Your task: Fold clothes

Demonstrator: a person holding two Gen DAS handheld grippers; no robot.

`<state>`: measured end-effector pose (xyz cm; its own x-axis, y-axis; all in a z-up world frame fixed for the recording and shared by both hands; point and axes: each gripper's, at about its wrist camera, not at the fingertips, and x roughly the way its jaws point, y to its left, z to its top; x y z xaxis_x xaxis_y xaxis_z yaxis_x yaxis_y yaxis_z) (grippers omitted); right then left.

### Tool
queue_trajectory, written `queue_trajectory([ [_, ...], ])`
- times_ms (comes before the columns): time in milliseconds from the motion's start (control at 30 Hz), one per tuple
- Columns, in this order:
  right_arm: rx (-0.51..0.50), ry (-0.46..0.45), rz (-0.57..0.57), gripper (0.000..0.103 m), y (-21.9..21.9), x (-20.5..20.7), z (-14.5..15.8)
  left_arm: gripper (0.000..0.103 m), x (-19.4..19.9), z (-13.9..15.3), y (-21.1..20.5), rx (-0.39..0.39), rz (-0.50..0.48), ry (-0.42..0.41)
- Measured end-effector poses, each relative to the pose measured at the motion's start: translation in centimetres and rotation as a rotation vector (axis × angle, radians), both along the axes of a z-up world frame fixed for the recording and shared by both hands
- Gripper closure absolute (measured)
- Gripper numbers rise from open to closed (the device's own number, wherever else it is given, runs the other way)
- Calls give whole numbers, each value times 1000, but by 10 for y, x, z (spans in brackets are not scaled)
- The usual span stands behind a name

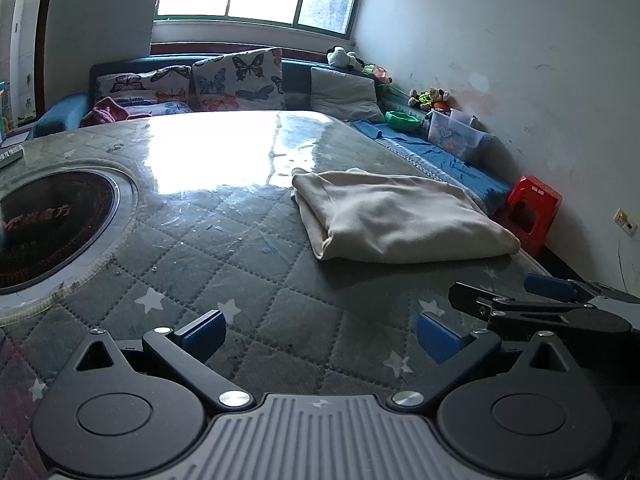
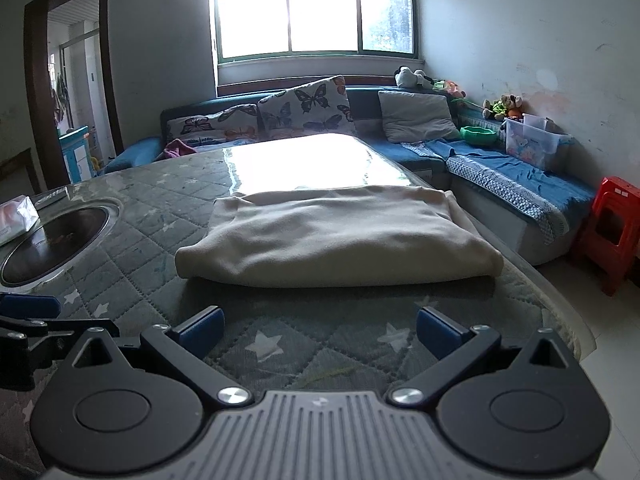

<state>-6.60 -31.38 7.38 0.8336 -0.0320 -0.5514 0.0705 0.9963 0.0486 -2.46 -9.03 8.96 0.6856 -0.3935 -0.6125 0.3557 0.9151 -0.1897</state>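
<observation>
Folded cream garment (image 2: 340, 236) lying flat near the right edge of the quilted surface (image 2: 168, 232). Left hand-held gripper (image 1: 320, 334) and right hand-held gripper (image 2: 318, 330), both spread wide and holding nothing, hover over the near edge, apart from the cloth.

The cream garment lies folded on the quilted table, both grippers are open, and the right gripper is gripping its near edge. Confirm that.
Not quite. The right gripper grips nothing: the right wrist view shows its open jaws short of the cream garment, with bare quilted table between. The garment does lie folded, and the left gripper is open too.
</observation>
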Motion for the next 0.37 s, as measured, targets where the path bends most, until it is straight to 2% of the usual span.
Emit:
queue_trajectory([
  [367,-1,-17,2,0,0,-10,2,0,-9,1,-3,5,-1,-21],
])
